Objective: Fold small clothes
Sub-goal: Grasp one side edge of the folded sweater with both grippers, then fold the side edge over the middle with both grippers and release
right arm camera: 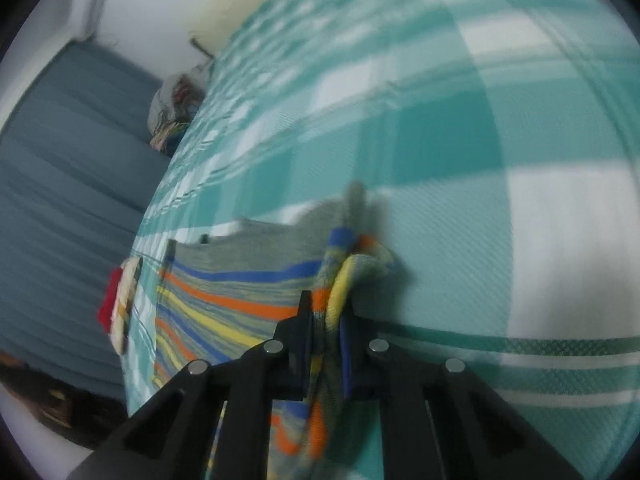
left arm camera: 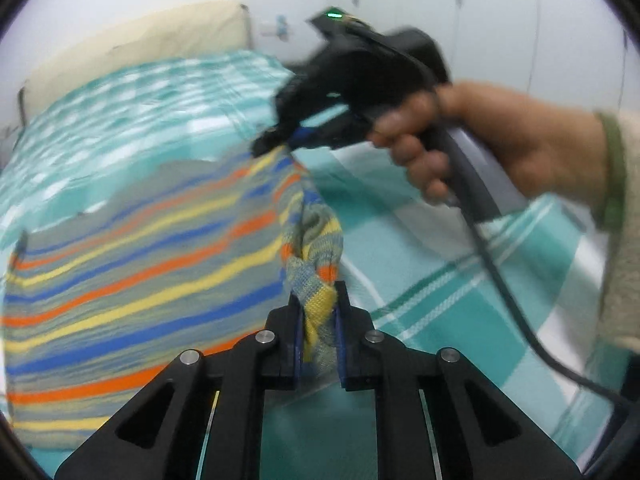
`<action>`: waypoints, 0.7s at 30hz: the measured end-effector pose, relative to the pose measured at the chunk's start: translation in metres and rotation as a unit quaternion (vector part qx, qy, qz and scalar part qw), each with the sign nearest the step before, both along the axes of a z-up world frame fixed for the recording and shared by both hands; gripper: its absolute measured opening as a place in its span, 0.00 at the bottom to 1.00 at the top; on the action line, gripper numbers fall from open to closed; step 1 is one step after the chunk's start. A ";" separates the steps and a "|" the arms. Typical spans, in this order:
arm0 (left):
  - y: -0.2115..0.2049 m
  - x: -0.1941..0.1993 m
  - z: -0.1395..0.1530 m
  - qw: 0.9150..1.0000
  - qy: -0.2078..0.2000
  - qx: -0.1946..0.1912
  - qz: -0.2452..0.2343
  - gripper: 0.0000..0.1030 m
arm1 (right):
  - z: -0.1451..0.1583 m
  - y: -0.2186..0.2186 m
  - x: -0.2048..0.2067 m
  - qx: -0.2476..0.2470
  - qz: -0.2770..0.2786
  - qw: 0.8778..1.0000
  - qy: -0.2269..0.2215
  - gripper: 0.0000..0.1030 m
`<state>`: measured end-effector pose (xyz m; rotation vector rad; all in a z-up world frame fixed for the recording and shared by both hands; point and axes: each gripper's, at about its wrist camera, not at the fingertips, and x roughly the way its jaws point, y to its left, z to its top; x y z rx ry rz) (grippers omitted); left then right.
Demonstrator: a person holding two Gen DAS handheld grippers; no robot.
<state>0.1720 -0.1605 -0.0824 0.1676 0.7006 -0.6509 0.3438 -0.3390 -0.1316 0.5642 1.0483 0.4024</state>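
A small knitted garment [left arm camera: 132, 264] with orange, yellow, blue and grey stripes lies spread on the teal checked bedspread [left arm camera: 460, 304]. My left gripper [left arm camera: 318, 312] is shut on a bunched edge of it, with yellow and grey knit squeezed between the pads. In the left wrist view my right gripper [left arm camera: 276, 142], held by a hand [left arm camera: 472, 140], pinches the far corner of the same edge. In the right wrist view my right gripper [right arm camera: 326, 316] is shut on a gathered fold of the striped garment [right arm camera: 240, 300]. The edge between both grippers hangs lifted off the bed.
A cream headboard cushion [left arm camera: 160, 40] stands at the bed's far end. A blue-grey floor covering [right arm camera: 68, 168] lies beside the bed, with a bundle of cloth [right arm camera: 176, 108] on it. A red and white item [right arm camera: 120, 304] sits at the bed's edge. A black cable [left arm camera: 520, 312] trails from the right gripper.
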 end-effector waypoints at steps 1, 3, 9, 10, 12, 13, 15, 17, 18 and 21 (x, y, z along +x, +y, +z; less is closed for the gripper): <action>0.010 0.001 0.006 1.000 0.002 -0.010 0.007 0.11 | 0.013 0.008 -0.002 -0.006 0.005 1.000 -0.011 0.11; 0.043 0.004 0.021 0.999 0.015 -0.038 0.033 0.11 | 0.037 0.029 -0.002 -0.008 0.018 0.999 -0.031 0.11; 0.162 0.012 0.036 0.984 0.062 -0.080 0.148 0.11 | 0.085 0.151 0.021 -0.029 0.089 0.993 -0.072 0.11; 0.174 0.012 0.033 0.981 0.066 -0.081 0.161 0.11 | 0.086 0.177 0.027 -0.030 0.103 0.992 -0.074 0.11; 0.208 0.017 0.022 0.973 0.077 -0.081 0.201 0.11 | 0.083 0.221 0.036 -0.036 0.123 0.989 -0.076 0.11; 0.217 0.020 0.013 0.969 0.086 -0.085 0.217 0.11 | 0.078 0.243 0.040 -0.042 0.132 0.988 -0.075 0.11; 0.230 0.026 -0.002 0.962 0.105 -0.091 0.236 0.11 | 0.066 0.278 0.045 -0.059 0.147 0.985 -0.071 0.11; 0.240 0.033 -0.021 0.955 0.124 -0.095 0.254 0.12 | 0.049 0.308 0.052 -0.081 0.159 0.982 -0.062 0.11; 0.244 0.034 -0.025 0.953 0.127 -0.095 0.258 0.13 | 0.041 0.322 0.056 -0.089 0.162 0.981 -0.058 0.11; 0.248 0.034 -0.027 0.946 0.141 -0.086 0.279 0.37 | 0.022 0.344 0.064 -0.087 0.167 0.980 -0.066 0.18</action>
